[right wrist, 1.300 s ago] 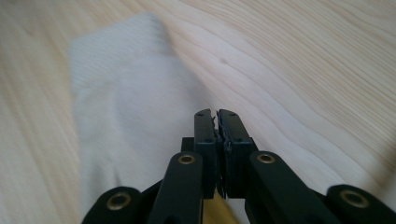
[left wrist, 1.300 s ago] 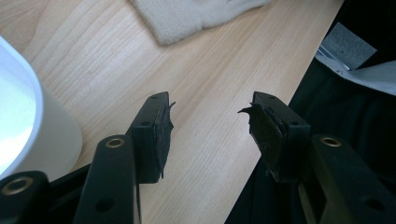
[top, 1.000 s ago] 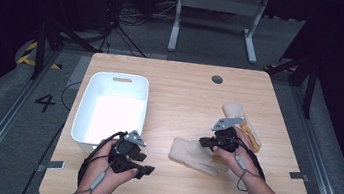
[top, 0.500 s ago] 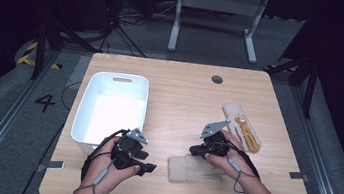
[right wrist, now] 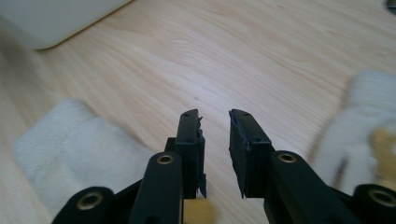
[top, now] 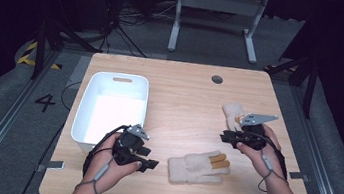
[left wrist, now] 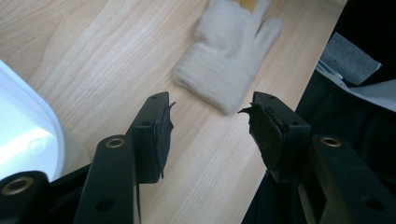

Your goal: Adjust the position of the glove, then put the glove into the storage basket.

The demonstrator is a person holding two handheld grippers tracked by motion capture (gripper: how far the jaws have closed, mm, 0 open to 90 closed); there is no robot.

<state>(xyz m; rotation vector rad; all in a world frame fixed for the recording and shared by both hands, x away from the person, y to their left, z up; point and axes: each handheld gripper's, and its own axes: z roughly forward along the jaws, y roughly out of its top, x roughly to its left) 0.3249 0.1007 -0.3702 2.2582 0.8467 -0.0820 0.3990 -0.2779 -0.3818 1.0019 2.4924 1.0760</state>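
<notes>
right tool [top: 228,136] has lifted away from the near cream knitted glove [top: 198,167] toward the far one; its jaws have just been opening, slightly apart now, nothing between them. that glove, with orange fingertips, now lies flat on the light wooden surface [top: 185,98] near the front edge, between both hands. left tool [top: 149,158] sits at the front left, jaws apart and empty. second cream glove [top: 232,113] lies just beyond the right tool. white plastic bin [top: 112,107] stands far left.
</notes>
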